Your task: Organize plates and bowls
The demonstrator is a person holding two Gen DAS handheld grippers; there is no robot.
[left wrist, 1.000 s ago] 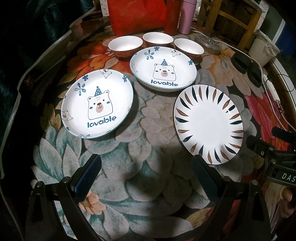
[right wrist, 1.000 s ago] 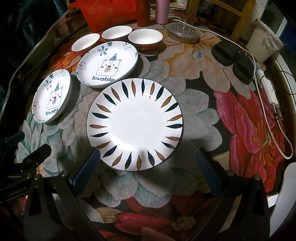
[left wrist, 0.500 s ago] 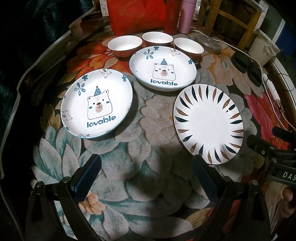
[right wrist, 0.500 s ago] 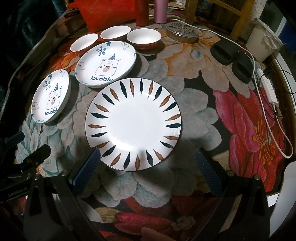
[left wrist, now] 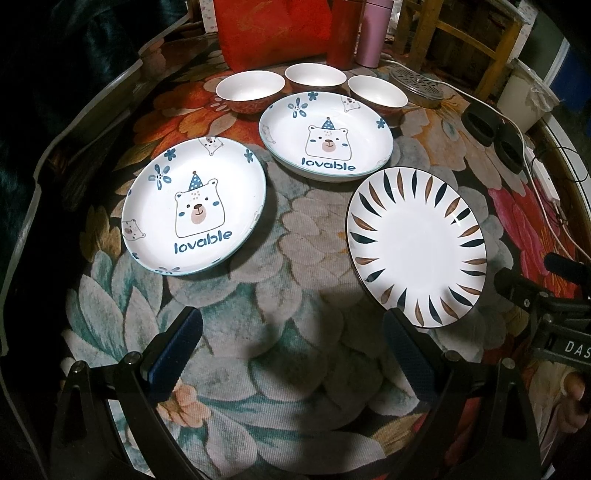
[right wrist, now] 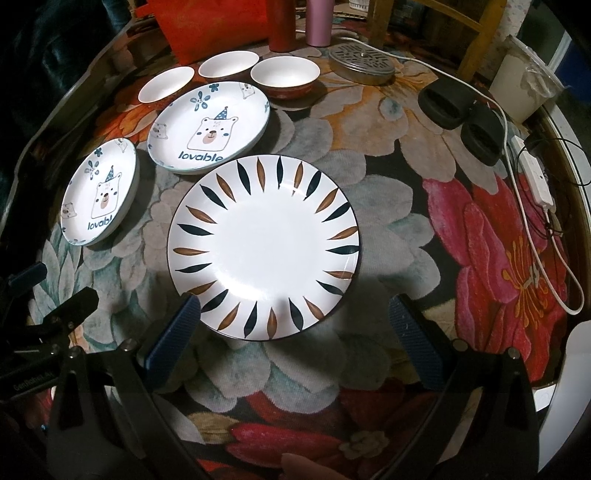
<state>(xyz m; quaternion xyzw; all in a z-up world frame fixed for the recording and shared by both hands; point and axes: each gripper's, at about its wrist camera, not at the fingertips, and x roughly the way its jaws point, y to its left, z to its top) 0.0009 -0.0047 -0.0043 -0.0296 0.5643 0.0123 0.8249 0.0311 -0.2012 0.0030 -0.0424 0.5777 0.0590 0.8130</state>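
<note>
On the floral tablecloth (left wrist: 295, 240) lie two white "lovable" bear plates, one near left (left wrist: 194, 211) (right wrist: 99, 192) and one further back (left wrist: 327, 136) (right wrist: 208, 127). A leaf-patterned plate (left wrist: 416, 246) (right wrist: 264, 245) lies to the right. Three white bowls with red outsides stand in a row behind: left (left wrist: 250, 89), middle (left wrist: 316, 76), right (left wrist: 377, 94) (right wrist: 285, 75). My left gripper (left wrist: 291, 343) is open above bare cloth, short of the plates. My right gripper (right wrist: 295, 328) is open, its fingertips on either side of the leaf plate's near rim.
A red box (left wrist: 273, 29), a red flask (left wrist: 345, 31) and a pink flask (left wrist: 371, 31) stand at the back. A round metal grate (right wrist: 362, 66), two black pads (right wrist: 461, 110) and a white power strip with cables (right wrist: 535, 181) lie at right. A wooden chair (left wrist: 476, 37) stands behind.
My right gripper has moved slightly closer to the leaf-patterned plate, whose near rim now lies between the fingertips. The left gripper has barely shifted. Both stay open.
</note>
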